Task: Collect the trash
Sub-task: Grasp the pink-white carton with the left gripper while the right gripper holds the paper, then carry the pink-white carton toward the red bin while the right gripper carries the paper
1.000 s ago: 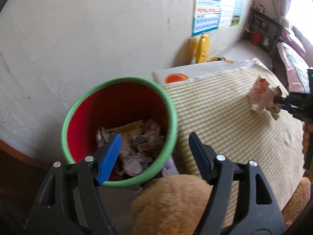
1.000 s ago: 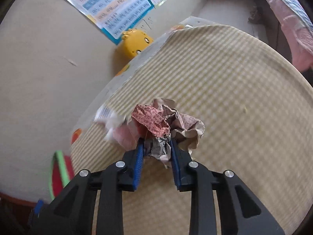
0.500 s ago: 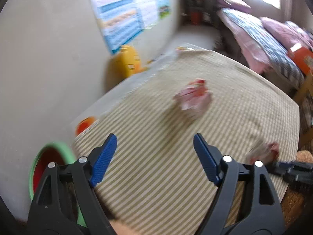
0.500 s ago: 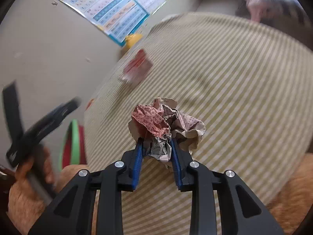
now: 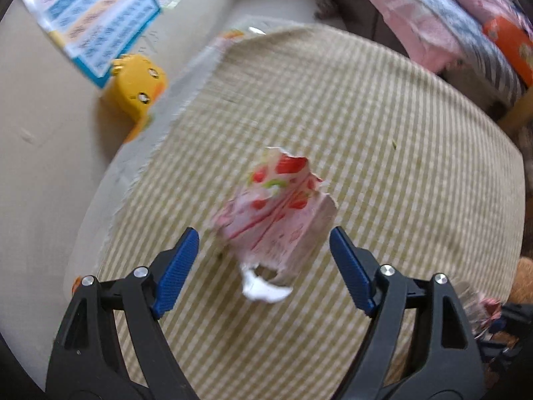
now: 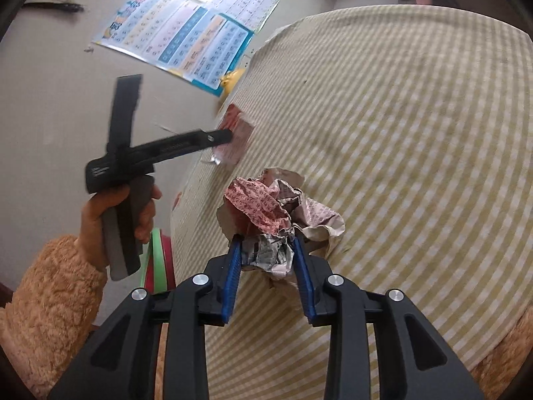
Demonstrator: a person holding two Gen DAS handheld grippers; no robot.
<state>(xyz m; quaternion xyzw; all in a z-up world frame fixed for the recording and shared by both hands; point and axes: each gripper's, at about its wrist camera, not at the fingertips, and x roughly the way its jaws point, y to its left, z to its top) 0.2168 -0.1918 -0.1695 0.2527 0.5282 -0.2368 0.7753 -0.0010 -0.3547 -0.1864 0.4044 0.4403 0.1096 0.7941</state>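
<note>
A second ago my left gripper [image 5: 264, 260] hung over the green-rimmed bin [image 6: 156, 260] with its jaws partly apart; now it has swung away from the bin and points down at the strawberry-print wrapper [image 5: 276, 213] on the striped tabletop [image 5: 399, 140], jaws spread wider on either side of it without touching. My right gripper [image 6: 266, 265] has carried the crumpled paper wad [image 6: 273, 213] from the middle of the tabletop toward the bin, which now shows just beside it. Its jaws are opening, with the wad between the pads.
</note>
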